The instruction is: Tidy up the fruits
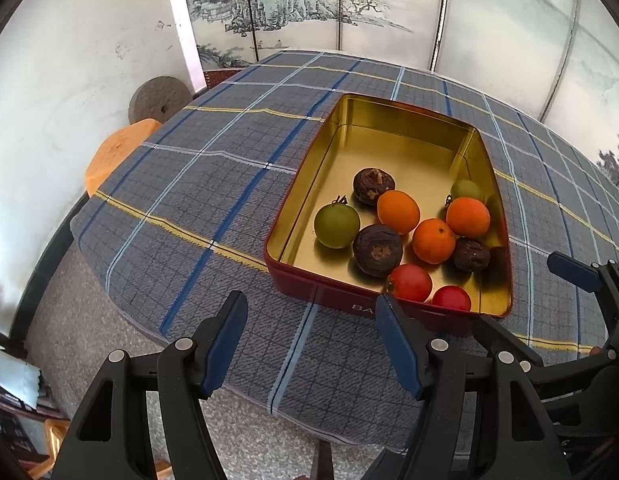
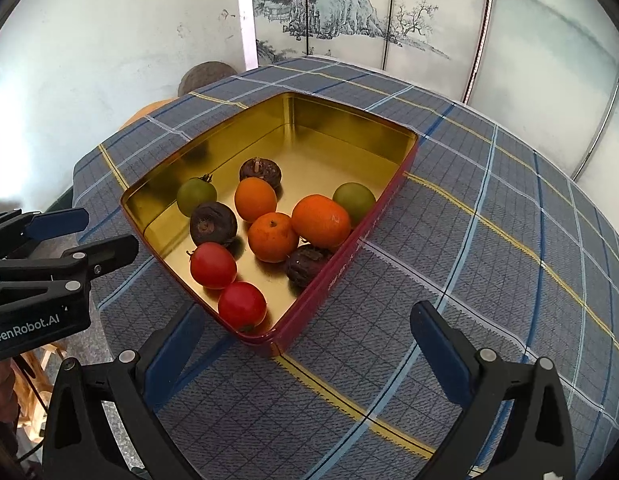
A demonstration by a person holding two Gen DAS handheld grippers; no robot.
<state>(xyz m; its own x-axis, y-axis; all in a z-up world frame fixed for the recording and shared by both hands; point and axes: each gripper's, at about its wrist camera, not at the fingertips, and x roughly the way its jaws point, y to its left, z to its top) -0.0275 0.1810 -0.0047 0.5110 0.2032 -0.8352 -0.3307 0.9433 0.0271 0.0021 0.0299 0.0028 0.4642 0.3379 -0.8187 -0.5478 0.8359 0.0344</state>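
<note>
A red tin (image 1: 333, 300) with a gold inside (image 2: 309, 148) sits on the checked tablecloth (image 1: 213, 168). Its near half holds several fruits: oranges (image 1: 398, 211), green fruits (image 1: 336, 226), dark wrinkled fruits (image 1: 377, 250) and red tomatoes (image 2: 212, 265). My left gripper (image 1: 311, 316) hangs open just short of the tin's near wall, with nothing between its blue pads. My right gripper (image 2: 307, 320) is open wide over the tin's near corner, and its pads touch nothing. Each gripper shows in the other's view: the left gripper (image 2: 89, 236), and a blue pad (image 1: 573, 271) of the right one.
The table's left edge drops to a speckled grey floor (image 1: 89, 300). Beyond that edge stand an orange stool (image 1: 117, 152) and a grey round stone (image 1: 159, 98). A painted folding screen (image 1: 309, 8) and a white wall (image 1: 69, 60) close off the back.
</note>
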